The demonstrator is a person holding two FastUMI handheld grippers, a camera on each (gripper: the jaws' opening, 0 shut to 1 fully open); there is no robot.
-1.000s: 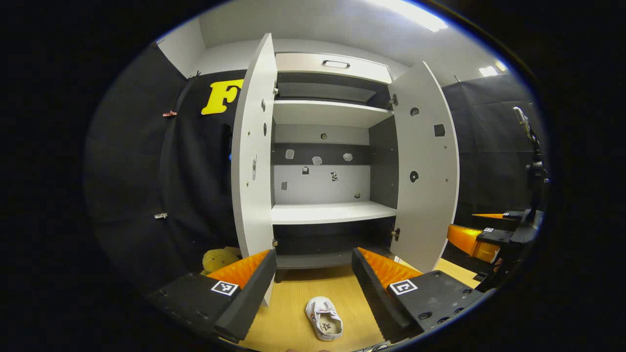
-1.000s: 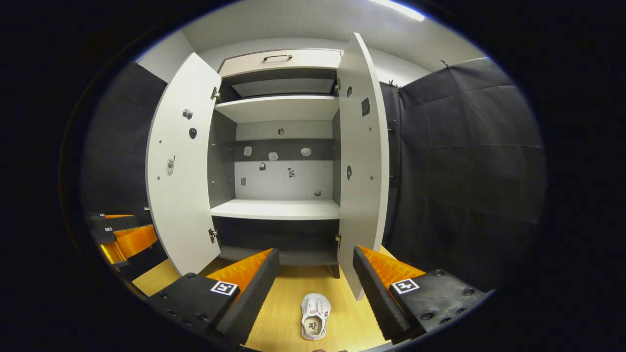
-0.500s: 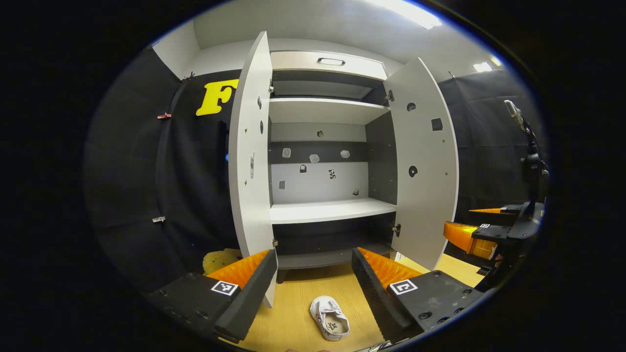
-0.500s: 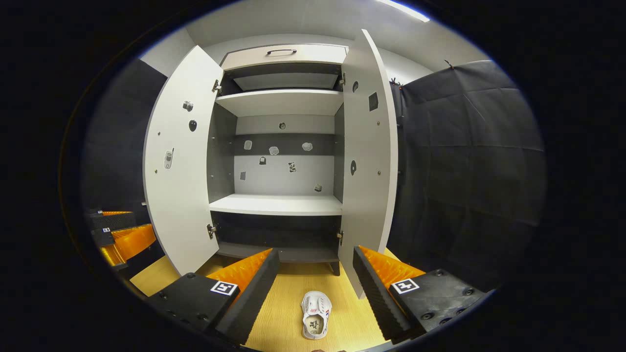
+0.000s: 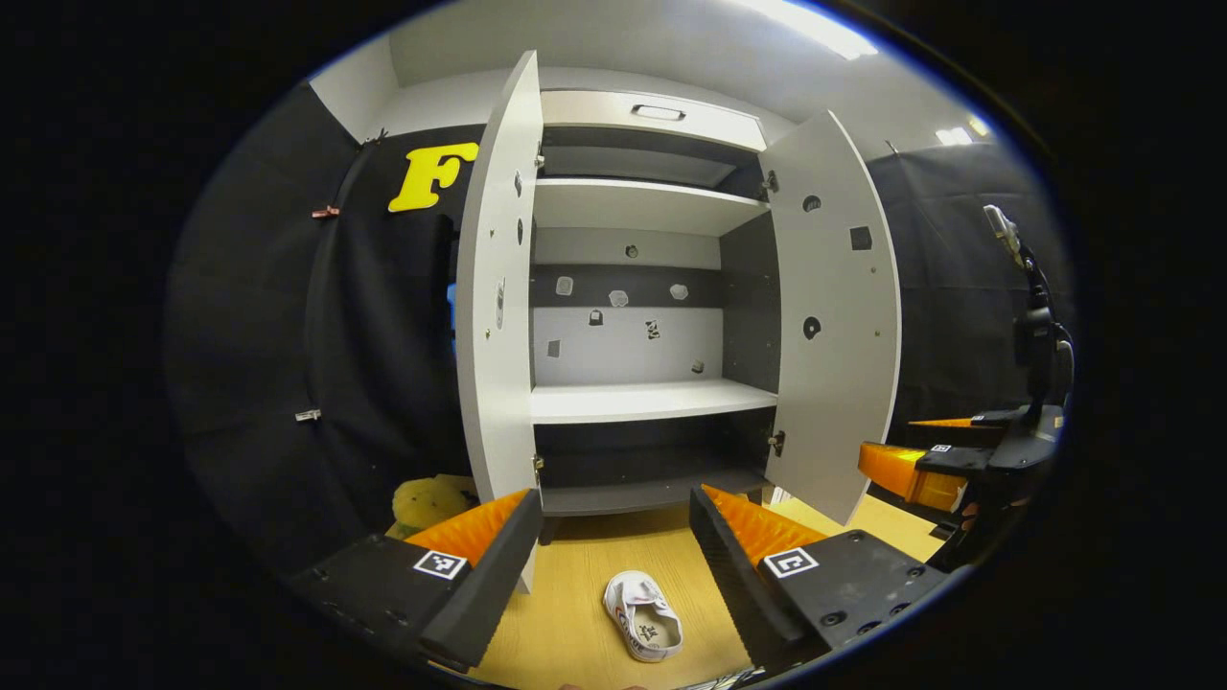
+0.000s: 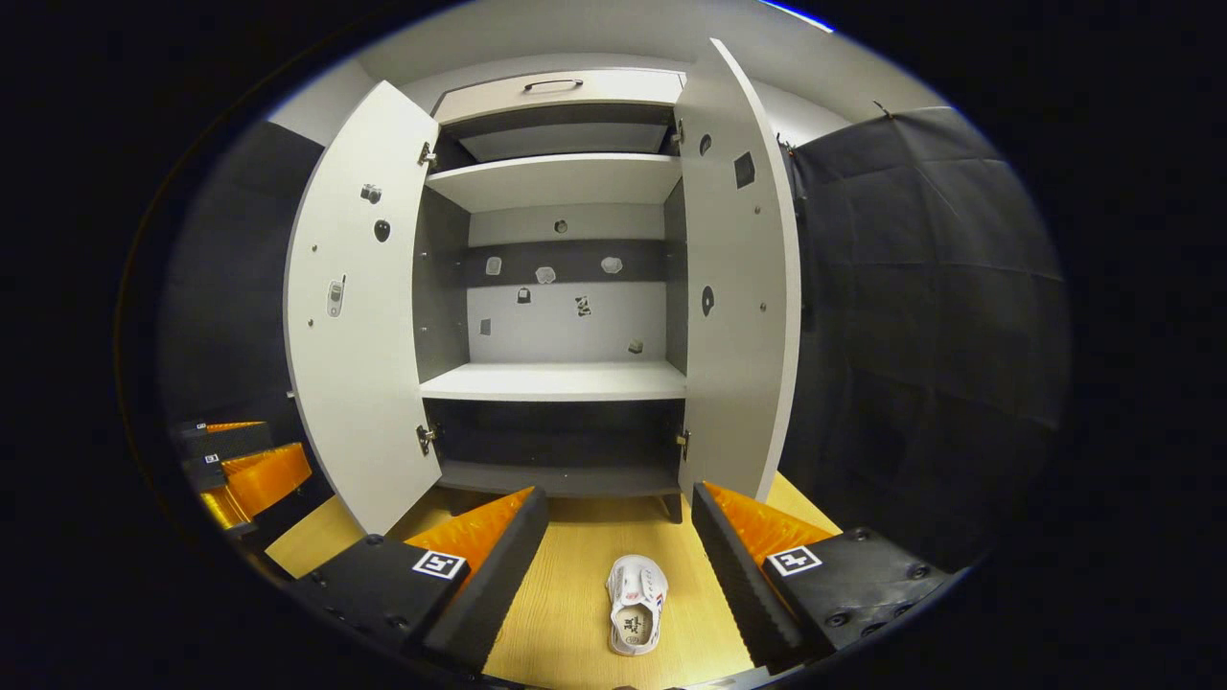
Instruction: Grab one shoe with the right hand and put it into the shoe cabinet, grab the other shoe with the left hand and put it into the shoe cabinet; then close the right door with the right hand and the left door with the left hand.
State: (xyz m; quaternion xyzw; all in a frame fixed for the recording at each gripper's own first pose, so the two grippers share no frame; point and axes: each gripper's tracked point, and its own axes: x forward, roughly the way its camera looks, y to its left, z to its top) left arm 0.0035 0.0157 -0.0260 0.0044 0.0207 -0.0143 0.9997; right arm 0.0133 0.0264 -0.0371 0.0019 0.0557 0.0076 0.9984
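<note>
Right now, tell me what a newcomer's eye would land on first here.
The tall white shoe cabinet stands dead ahead with both doors swung wide and its shelves bare. Next, a small white shoe lies on the wooden floor before it, between the open right hand-held gripper fingers. The left hand-held gripper frames another white shoe.

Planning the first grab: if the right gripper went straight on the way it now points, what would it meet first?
Probably the open white shoe cabinet: the open right gripper aims at its lower part. The small white shoe lies below that line on the wooden floor. Depth is unclear.
</note>
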